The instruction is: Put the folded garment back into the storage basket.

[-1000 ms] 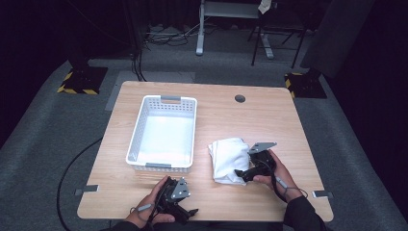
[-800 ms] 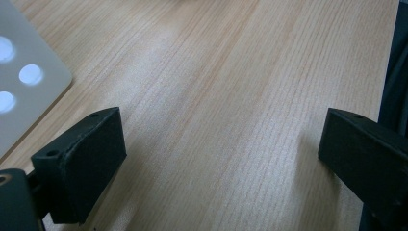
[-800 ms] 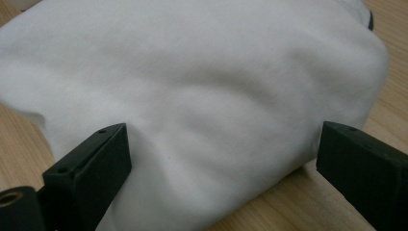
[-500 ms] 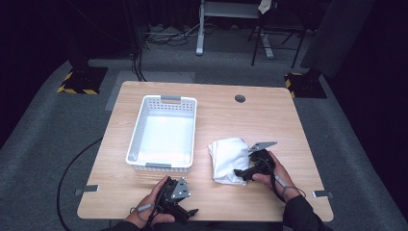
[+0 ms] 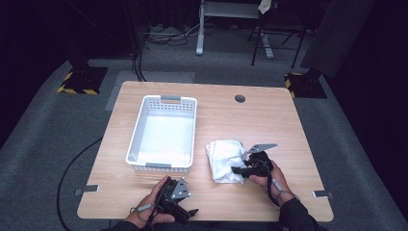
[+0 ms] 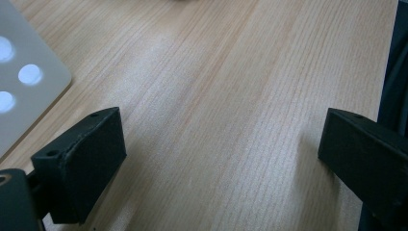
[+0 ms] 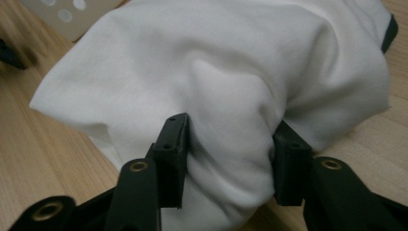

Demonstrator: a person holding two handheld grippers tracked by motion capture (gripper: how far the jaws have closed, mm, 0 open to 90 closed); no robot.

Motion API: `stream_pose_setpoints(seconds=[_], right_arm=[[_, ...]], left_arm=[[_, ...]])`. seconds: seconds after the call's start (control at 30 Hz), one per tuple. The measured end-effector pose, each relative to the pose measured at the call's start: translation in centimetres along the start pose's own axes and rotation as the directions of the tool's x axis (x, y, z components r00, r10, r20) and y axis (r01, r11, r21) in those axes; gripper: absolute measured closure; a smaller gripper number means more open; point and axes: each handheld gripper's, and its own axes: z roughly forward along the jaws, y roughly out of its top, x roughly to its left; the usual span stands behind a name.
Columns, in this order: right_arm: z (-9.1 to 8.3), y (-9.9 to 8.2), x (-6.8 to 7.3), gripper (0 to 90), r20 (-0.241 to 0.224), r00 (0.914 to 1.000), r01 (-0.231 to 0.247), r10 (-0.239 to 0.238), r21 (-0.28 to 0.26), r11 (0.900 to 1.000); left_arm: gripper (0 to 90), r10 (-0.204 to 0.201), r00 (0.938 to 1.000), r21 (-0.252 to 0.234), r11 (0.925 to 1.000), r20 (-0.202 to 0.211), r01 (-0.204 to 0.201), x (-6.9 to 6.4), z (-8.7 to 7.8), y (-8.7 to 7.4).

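- White cloth [image 5: 224, 160], bunched into a soft heap, lies on the wooden table [image 5: 269, 120] in its right half, nearer the front edge than the back.
- At the cloth's right side, the right gripper [image 5: 240, 170] lies low over the table and points left into the heap.
- Its jaws have just been closing, and in the right gripper view [image 7: 226, 159] they pinch a thick fold of the cloth between them, the fabric bulging out above and below the pads.
- Near the front edge, left of the middle, the left gripper [image 5: 188, 212] rests in the person's left hand [image 5: 146, 211].
- In the left gripper view its jaws stand spread wide over bare wood, with nothing between them.
- White plastic basket [image 5: 138, 137] with perforated walls sits in the table's left half, just behind the left gripper and apart from the cloth.
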Motion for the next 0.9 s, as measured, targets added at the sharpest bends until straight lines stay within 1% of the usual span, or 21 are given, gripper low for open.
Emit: stream_pose_setpoints(seconds=[0.1,0.17,0.23,0.33,0.4,0.57,0.77,0.9], right_arm=[[-0.2,0.0,0.1,66.1,-0.009,1.0000,-0.002,0.002,-0.013,0.9999],[-0.3,0.0,0.3,67.7,-0.002,0.9999,0.011,-0.011,-0.021,0.9997],[-0.4,0.0,0.2,69.0,-0.006,1.0000,0.004,-0.004,-0.026,0.9997],[-0.6,-0.2,0.0,69.5,-0.020,0.9996,-0.019,0.018,-0.038,0.9991],[-0.8,-0.2,0.0,69.9,-0.017,0.9997,-0.021,0.020,-0.044,0.9988],[-1.4,-0.1,0.1,70.3,-0.005,0.9997,-0.026,0.026,-0.078,0.9966],[-1.9,0.1,0.0,70.6,-0.011,0.9990,-0.043,0.043,-0.107,0.9933],[-2.1,0.2,0.0,70.6,-0.011,0.9990,-0.044,0.043,-0.118,0.9920]], left_arm=[[2.4,0.000,1.0000,0.000,1.0000,0.000,0.000,0.0,0.0,0.0],[2.4,0.000,1.0000,0.000,1.0000,0.000,0.000,0.0,0.0,0.0],[2.4,0.000,1.0000,0.000,1.0000,0.000,0.000,0.0,0.0,0.0],[2.4,0.000,1.0000,0.001,1.0000,0.001,0.000,0.0,0.0,0.0],[2.4,0.000,1.0000,0.002,1.0000,0.001,0.000,0.0,0.0,0.0],[2.4,0.000,1.0000,0.001,1.0000,0.001,0.000,0.0,0.0,0.0],[2.4,0.000,1.0000,0.001,1.0000,0.001,0.000,0.0,0.0,0.0],[2.4,0.000,1.0000,0.002,1.0000,0.001,0.000,0.0,0.0,0.0]])
